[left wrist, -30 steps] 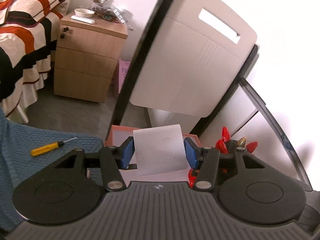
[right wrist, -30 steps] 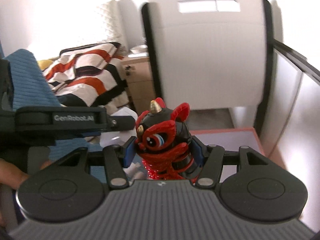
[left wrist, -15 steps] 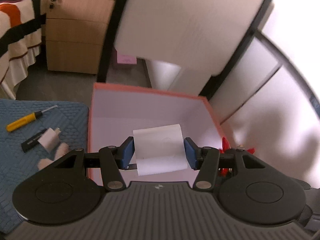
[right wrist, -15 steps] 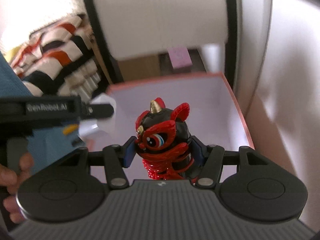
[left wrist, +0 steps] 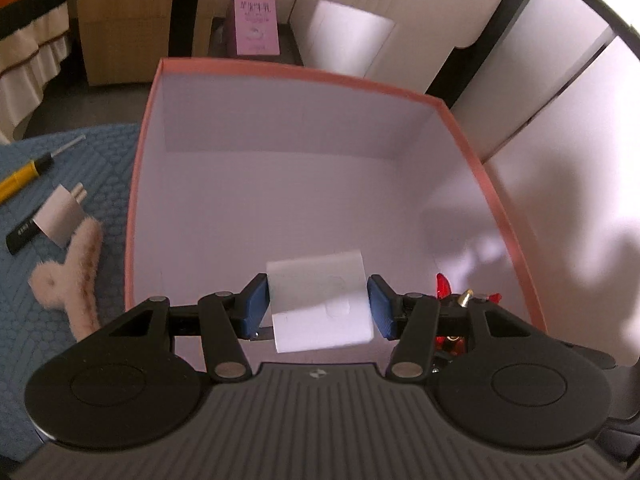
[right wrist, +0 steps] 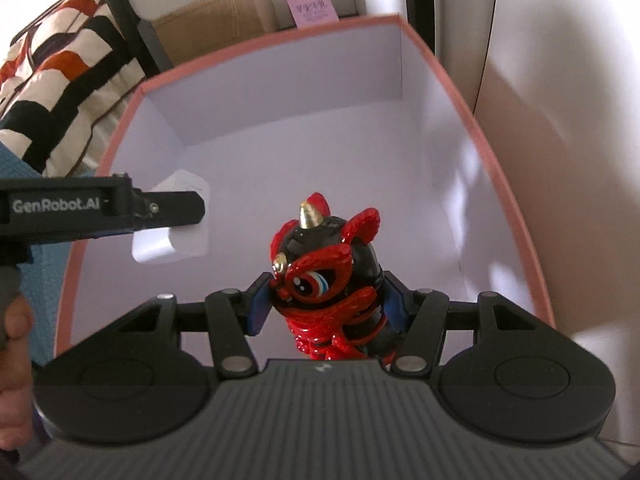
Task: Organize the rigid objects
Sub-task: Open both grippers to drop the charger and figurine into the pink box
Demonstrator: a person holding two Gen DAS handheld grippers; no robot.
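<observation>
My left gripper [left wrist: 318, 304] is shut on a white block [left wrist: 320, 300] and holds it over the near part of a pink-rimmed open box [left wrist: 280, 184] with a white inside. My right gripper [right wrist: 328, 304] is shut on a red and black lion figurine [right wrist: 324, 276] with a gold horn, also above the box [right wrist: 492, 168]. In the right wrist view the left gripper [right wrist: 160, 210] and its white block [right wrist: 172, 236] show at the box's left side. The figurine's red tips [left wrist: 444, 286] show at the right in the left wrist view.
On the blue mat [left wrist: 40, 320] left of the box lie a yellow screwdriver [left wrist: 24, 176], a white plug adapter [left wrist: 60, 216], a black stick [left wrist: 22, 234] and a fluffy hair clip [left wrist: 76, 276]. A wooden cabinet [left wrist: 124, 20], a pink carton [left wrist: 256, 20] and a striped bed [right wrist: 60, 68] lie beyond.
Both grippers have tilted down and moved forward over the box, each still holding its object. The box's inside now fills both views.
</observation>
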